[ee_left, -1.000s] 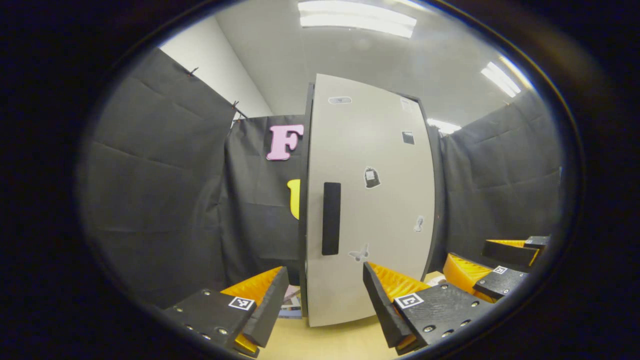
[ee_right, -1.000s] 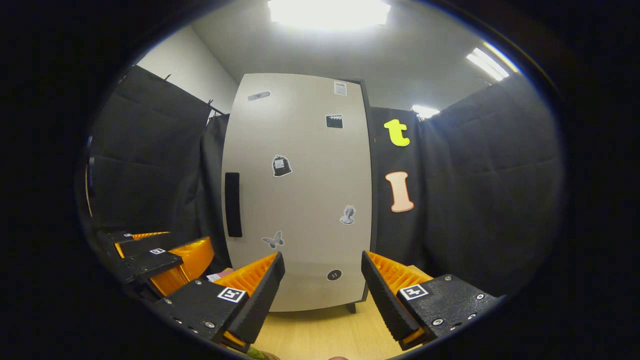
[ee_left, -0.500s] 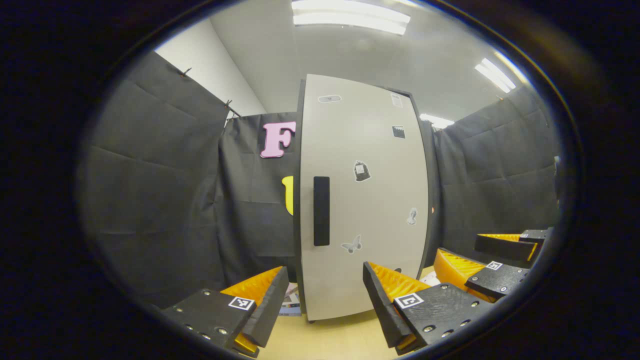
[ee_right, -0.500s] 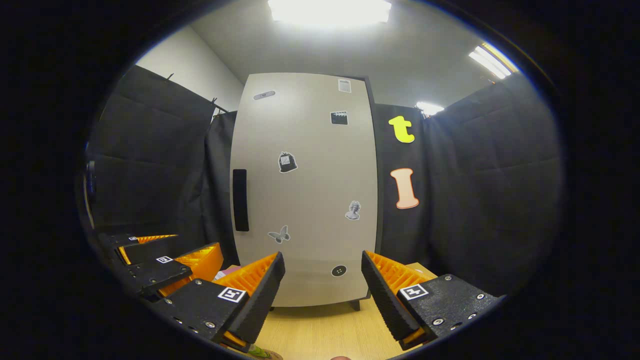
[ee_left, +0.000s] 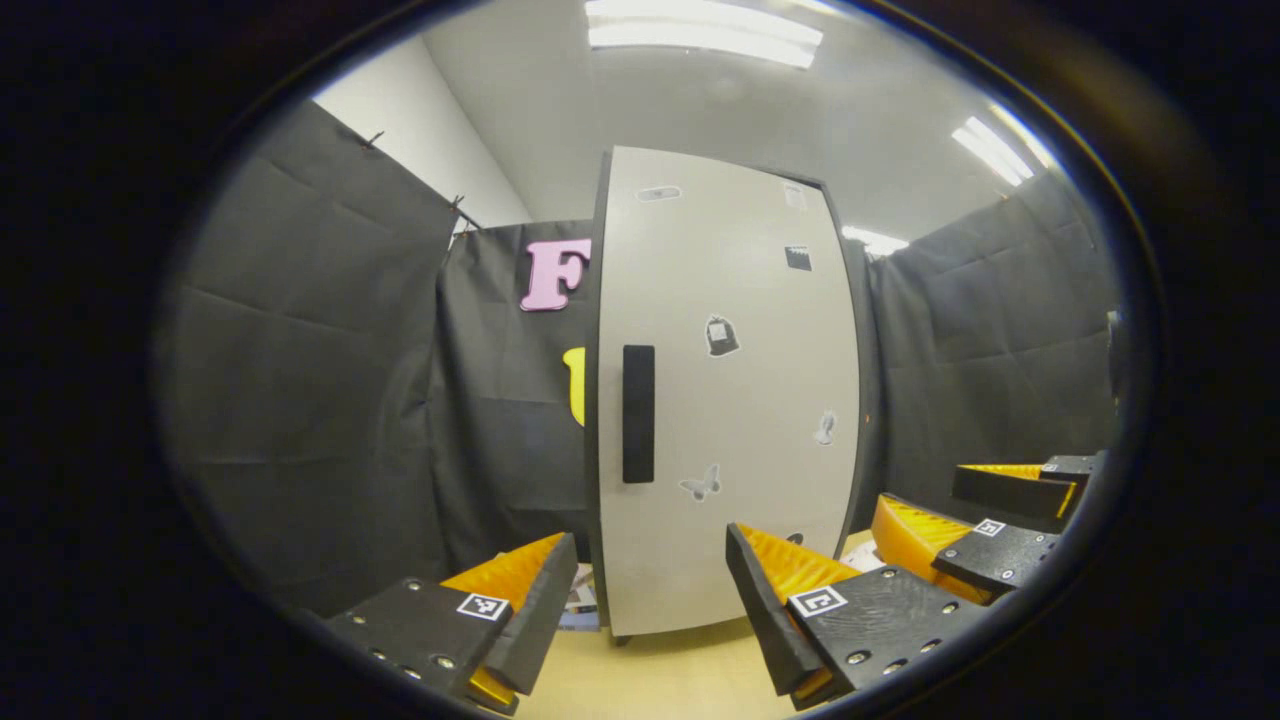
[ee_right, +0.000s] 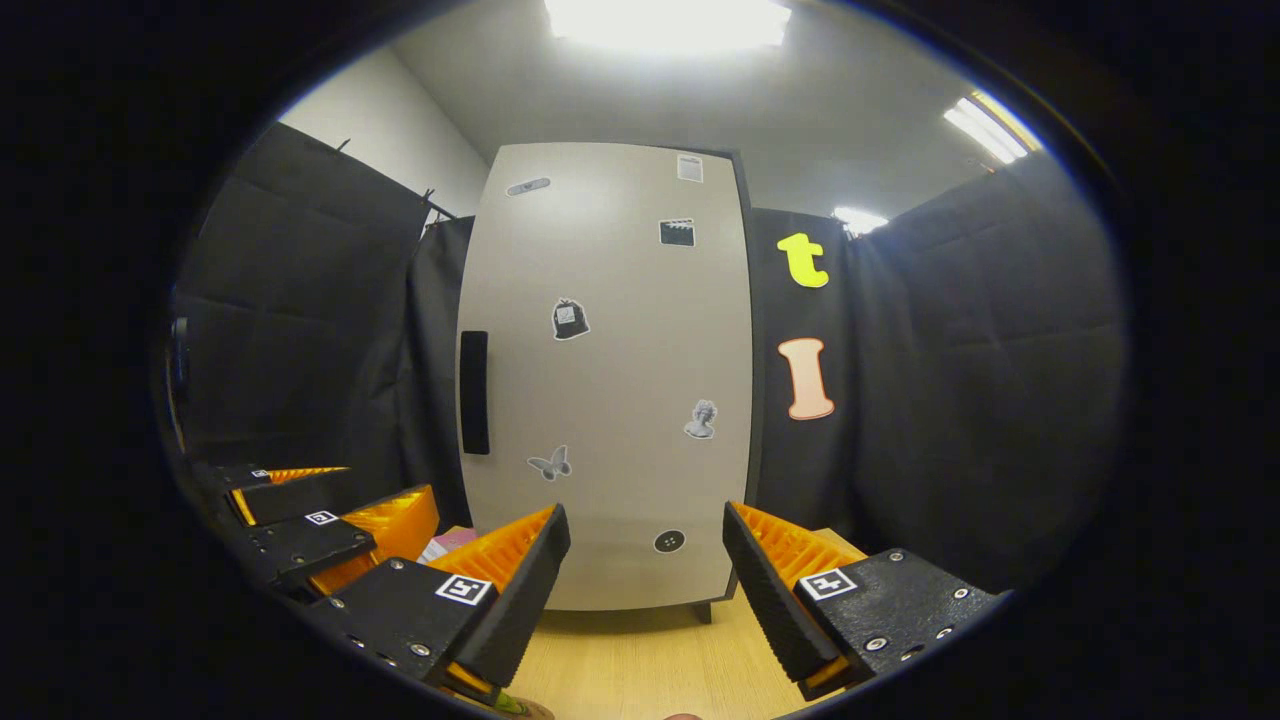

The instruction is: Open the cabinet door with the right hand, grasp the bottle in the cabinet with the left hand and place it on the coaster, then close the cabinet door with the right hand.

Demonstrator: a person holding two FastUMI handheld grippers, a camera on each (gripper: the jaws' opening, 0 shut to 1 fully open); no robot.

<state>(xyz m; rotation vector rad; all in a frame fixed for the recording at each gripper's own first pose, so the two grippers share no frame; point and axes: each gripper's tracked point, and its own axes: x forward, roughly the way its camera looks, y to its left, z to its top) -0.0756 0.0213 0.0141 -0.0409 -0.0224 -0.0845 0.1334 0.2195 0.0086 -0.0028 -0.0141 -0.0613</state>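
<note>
The tall grey cabinet door (ee_left: 730, 400) is closed, with stickers on it and a black vertical handle (ee_left: 638, 414) near its left edge. My left gripper (ee_left: 652, 545) is open and empty, a short way in front of the door's lower part. To its right, my right gripper (ee_left: 960, 500) is seen from the side. In the right gripper view the same door (ee_right: 610, 380) and handle (ee_right: 474, 393) face me. There my right gripper (ee_right: 646, 520) stands open and empty before the door's bottom, and the left gripper (ee_right: 330, 495) is at the lower left. The closed door hides the cabinet's inside.
The cabinet stands on a light wooden table (ee_right: 640, 665) on short dark feet. Some pink and printed paper items (ee_right: 445, 545) lie by its left side. A small green-brown thing (ee_right: 520, 708) peeks in at the bottom edge. Black cloth walls surround the booth.
In the left gripper view the cabinet has slid slightly left and up, so its bottom edge and foot now show. The right gripper view has barely shifted. Both grippers stay open.
</note>
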